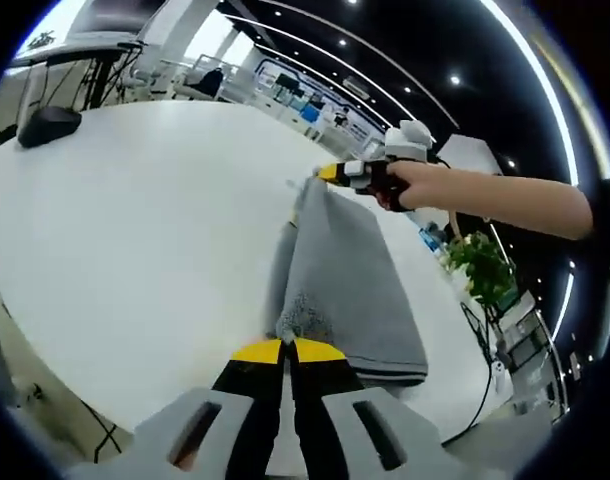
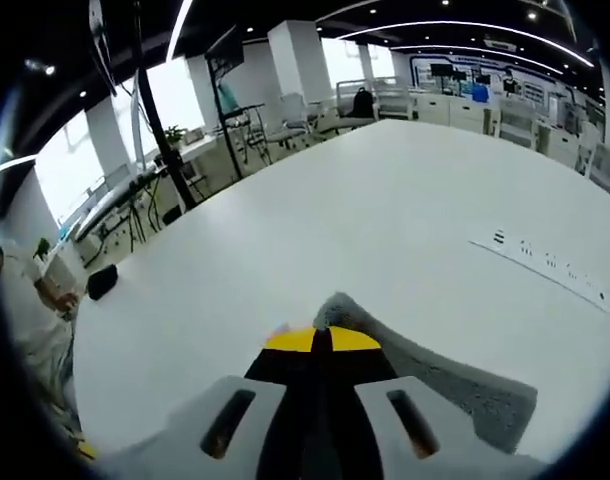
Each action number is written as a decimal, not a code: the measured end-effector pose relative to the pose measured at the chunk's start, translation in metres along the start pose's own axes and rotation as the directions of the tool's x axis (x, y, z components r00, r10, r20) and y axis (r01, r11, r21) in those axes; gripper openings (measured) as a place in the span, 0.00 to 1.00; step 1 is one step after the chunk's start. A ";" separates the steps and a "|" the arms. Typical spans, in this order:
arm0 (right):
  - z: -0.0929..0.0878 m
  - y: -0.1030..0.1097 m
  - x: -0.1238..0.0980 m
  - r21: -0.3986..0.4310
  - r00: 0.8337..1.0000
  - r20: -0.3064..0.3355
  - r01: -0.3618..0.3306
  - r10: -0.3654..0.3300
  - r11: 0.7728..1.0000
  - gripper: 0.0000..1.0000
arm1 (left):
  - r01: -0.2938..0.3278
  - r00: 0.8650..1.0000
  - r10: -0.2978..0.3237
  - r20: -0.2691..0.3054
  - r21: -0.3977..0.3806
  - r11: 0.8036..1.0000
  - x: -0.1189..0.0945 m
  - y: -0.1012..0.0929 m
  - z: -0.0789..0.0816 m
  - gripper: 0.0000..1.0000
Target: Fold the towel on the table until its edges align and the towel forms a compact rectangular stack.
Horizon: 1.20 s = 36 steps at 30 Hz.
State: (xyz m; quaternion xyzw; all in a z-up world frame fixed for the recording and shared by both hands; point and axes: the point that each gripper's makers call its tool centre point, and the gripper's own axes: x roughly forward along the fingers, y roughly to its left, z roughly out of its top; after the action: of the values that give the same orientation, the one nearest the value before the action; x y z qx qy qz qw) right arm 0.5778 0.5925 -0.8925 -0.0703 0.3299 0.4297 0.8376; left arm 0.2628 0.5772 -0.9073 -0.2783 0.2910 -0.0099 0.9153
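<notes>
Both my tongs, left (image 1: pixel 287 351) and right (image 2: pixel 321 341), clamp opposite ends of the towel (image 1: pixel 347 285), long axis stretched between them over the surface (image 1: pixel 135 220).

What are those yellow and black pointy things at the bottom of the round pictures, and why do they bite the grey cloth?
Those are grabbing tools, called grippers. A person holds one in each hand, and a little camera rides on each, so every picture looks out along its own tool. In the left gripper view, the left gripper is pinched shut on a corner of the grey towel, which lies on a big white table. Farther off, you can see the person's hand holding the right gripper at the towel's other end. The right gripper view shows that tool up close, also shut on the towel. A dark object sits near the table's far edge. They are folding the towel.
</notes>
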 end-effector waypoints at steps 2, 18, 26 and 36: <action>-0.002 0.002 0.004 -0.004 1.000 -0.004 -0.002 0.002 1.000 0.01 | 0.000 1.000 0.000 -0.003 -0.011 1.000 0.001 0.000 -0.001 0.02; 0.003 -0.005 -0.012 -0.050 0.998 0.034 -0.043 0.045 0.998 0.23 | 0.045 0.999 -0.040 -0.033 0.172 0.984 -0.004 -0.012 0.025 0.22; -0.006 -0.029 -0.044 0.054 0.997 0.073 -0.003 -0.001 0.999 0.27 | 0.050 0.999 -0.042 -0.033 0.271 0.961 0.021 -0.013 0.058 0.23; -0.039 -0.064 -0.099 0.119 0.996 0.066 0.058 -0.066 0.991 0.35 | 0.108 0.994 -0.096 -0.051 0.403 0.909 0.068 -0.019 0.097 0.29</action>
State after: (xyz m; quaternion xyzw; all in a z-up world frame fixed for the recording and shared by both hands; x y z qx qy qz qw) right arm 0.5668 0.4702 -0.8731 -0.0162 0.3228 0.3856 0.8642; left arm 0.3738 0.5981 -0.8679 -0.0975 0.2814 -0.1218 0.9468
